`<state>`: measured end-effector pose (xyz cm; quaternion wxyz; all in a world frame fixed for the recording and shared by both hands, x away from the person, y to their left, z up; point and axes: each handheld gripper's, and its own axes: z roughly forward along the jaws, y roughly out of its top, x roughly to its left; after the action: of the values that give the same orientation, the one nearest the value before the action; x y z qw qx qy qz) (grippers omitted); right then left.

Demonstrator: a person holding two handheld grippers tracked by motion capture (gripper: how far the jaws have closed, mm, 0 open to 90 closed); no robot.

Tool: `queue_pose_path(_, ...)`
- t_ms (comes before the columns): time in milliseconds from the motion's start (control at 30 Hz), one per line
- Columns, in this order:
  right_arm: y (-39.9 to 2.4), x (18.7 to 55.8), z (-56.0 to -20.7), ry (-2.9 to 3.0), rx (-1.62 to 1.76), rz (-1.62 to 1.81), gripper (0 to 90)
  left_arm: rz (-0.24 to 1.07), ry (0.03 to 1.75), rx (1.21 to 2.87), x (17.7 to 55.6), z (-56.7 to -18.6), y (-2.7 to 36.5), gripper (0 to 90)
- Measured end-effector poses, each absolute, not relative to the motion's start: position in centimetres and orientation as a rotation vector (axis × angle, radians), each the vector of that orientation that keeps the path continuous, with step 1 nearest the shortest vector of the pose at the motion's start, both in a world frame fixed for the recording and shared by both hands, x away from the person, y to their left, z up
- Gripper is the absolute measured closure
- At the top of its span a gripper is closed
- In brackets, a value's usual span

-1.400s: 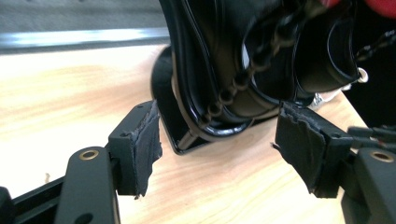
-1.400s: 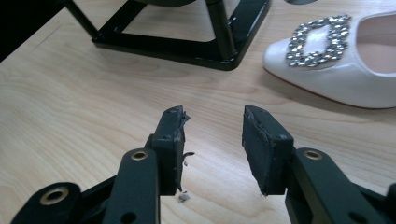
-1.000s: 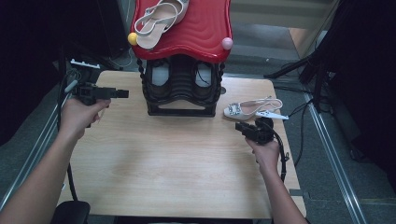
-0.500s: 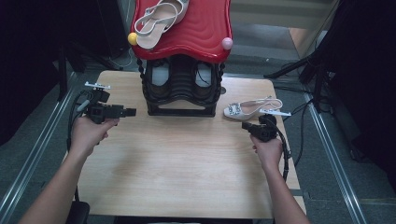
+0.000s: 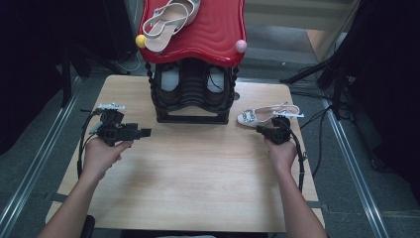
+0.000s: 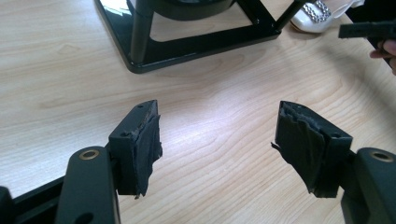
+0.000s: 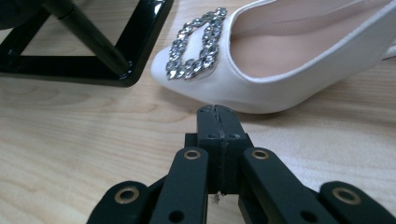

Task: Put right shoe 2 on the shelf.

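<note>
Right gripper [image 7: 218, 112], jaws pressed together on nothing, sits just short of the white satin shoe with a jewelled buckle [image 7: 261, 65]. Left gripper [image 6: 217, 140] hovers wide open and empty over the pale wooden table [image 6: 56, 84].

White pointed-toe slingback shoe [image 5: 267, 115], glossy, with a jewelled oval buckle [image 7: 194, 44] of clear stones across the toe. Lying on the wooden table [image 5: 198, 168], sole down, just right of the black shoe rack [image 5: 193, 96], at its front right corner. Toe turned towards the rack's base, nearly touching the foot of the frame; heel and thin strap trailing away from the rack towards the table's right edge. Pale pink lining visible inside the open top. Empty, nothing inside. Seen from the left gripper view as a white toe tip [image 6: 322, 14] with the sparkling buckle, just beyond the rack's corner leg.
</note>
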<state>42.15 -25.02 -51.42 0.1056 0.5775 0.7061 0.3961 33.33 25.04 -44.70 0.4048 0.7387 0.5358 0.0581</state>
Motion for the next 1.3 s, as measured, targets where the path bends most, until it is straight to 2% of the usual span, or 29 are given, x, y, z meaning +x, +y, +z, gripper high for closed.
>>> queue_pose_path(1000, -22.3, 46.5, -52.1, 2.090, 1.772, 1.147, 90.0, 0.121, 1.325, 1.946, 33.0, -47.3, 23.8, 31.1)
queue_pose_path(1300, -24.7, 44.7, -48.6, 2.087, 1.706, 1.140, 90.0, 0.102, 1.313, 1.935, 32.9, -47.3, 23.5, 31.2)
